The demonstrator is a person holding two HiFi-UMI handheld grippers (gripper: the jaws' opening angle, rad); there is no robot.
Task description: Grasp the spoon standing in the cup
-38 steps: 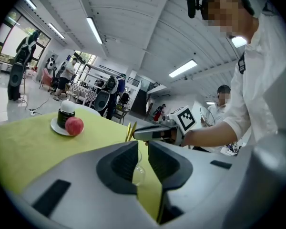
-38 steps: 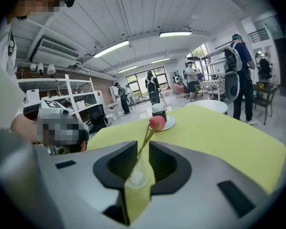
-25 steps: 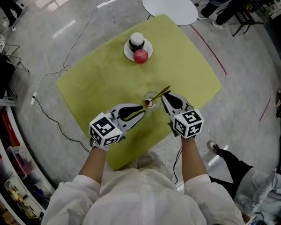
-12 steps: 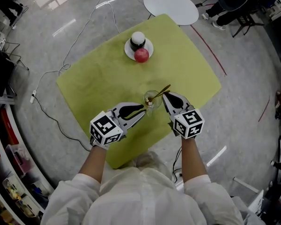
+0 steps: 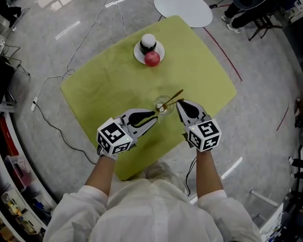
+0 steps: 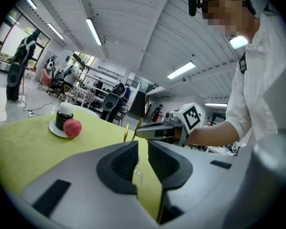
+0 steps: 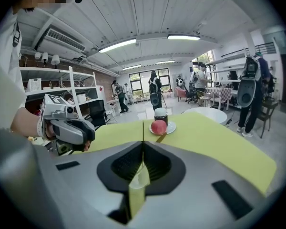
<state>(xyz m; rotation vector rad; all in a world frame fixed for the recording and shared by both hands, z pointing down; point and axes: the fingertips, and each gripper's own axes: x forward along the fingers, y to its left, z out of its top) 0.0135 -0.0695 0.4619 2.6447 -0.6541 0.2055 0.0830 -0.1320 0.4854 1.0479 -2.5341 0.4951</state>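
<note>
A clear glass cup (image 5: 164, 104) stands on the yellow-green table (image 5: 202, 64) with a gold spoon (image 5: 174, 97) leaning out of it to the upper right. My right gripper (image 5: 179, 103) is shut on the spoon's handle just right of the cup. In the right gripper view the handle's end (image 7: 160, 138) sticks out past the closed jaws. My left gripper (image 5: 154, 120) meets the cup from the lower left, and its narrow jaws pinch the glass (image 6: 136, 173). In the left gripper view the spoon (image 6: 126, 132) rises beside the right gripper (image 6: 152, 131).
At the table's far side a white plate (image 5: 139, 57) carries a red apple (image 5: 152, 59) and a dark jar with a white lid (image 5: 148, 42). A round white tabletop (image 5: 183, 7) stands beyond. Cables (image 5: 55, 79) trail on the floor to the left.
The right gripper's jaws have closed onto the spoon handle. The left gripper and the cup have stayed in place.
</note>
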